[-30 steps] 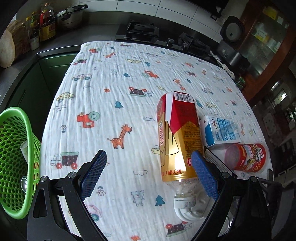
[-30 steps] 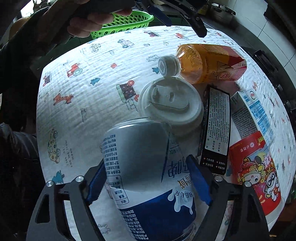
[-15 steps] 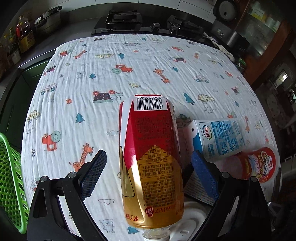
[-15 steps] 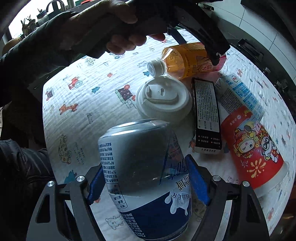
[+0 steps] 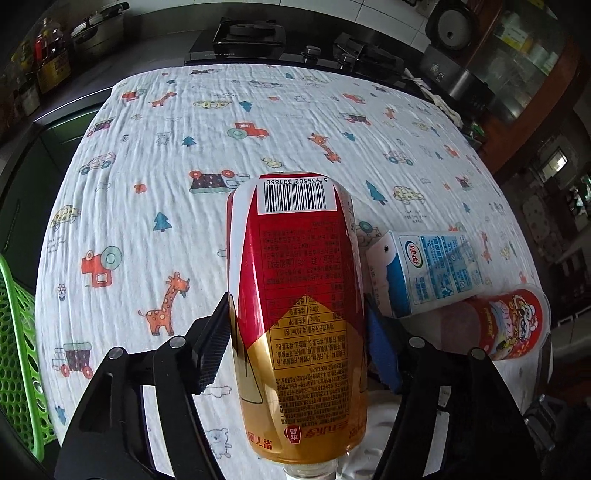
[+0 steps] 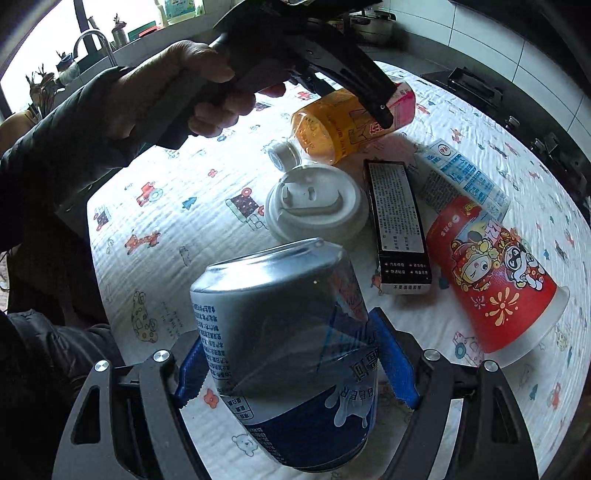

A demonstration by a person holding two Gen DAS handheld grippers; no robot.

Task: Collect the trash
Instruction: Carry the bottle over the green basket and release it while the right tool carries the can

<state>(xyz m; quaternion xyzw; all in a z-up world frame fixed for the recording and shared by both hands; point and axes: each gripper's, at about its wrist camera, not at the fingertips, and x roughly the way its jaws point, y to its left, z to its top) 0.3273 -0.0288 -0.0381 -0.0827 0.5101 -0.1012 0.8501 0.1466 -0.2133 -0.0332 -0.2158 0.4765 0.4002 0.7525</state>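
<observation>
My left gripper [image 5: 297, 339] is shut on a red-and-gold tea bottle [image 5: 297, 302], its pads pressed on both sides; the bottle [image 6: 343, 125] lies tilted with its white cap toward the camera. My right gripper [image 6: 295, 365] is shut on a silver-and-blue beer can [image 6: 284, 332] held above the patterned cloth [image 5: 177, 147]. On the cloth lie a white cup lid [image 6: 316, 206], a black box [image 6: 397, 229], a blue-and-white milk carton [image 5: 428, 269] and a red paper cup [image 6: 495, 280]. A green basket [image 5: 18, 350] stands at the left edge.
A stove [image 5: 251, 40] and a rice cooker [image 5: 450, 48] stand behind the table. Bottles and a pot [image 5: 99, 26] sit on the counter at the back left. The person's hand [image 6: 192, 88] holds the left gripper over the cloth.
My left gripper moved over the tea bottle and shut on it. My right gripper kept hold of the beer can and drew back slightly from the pile.
</observation>
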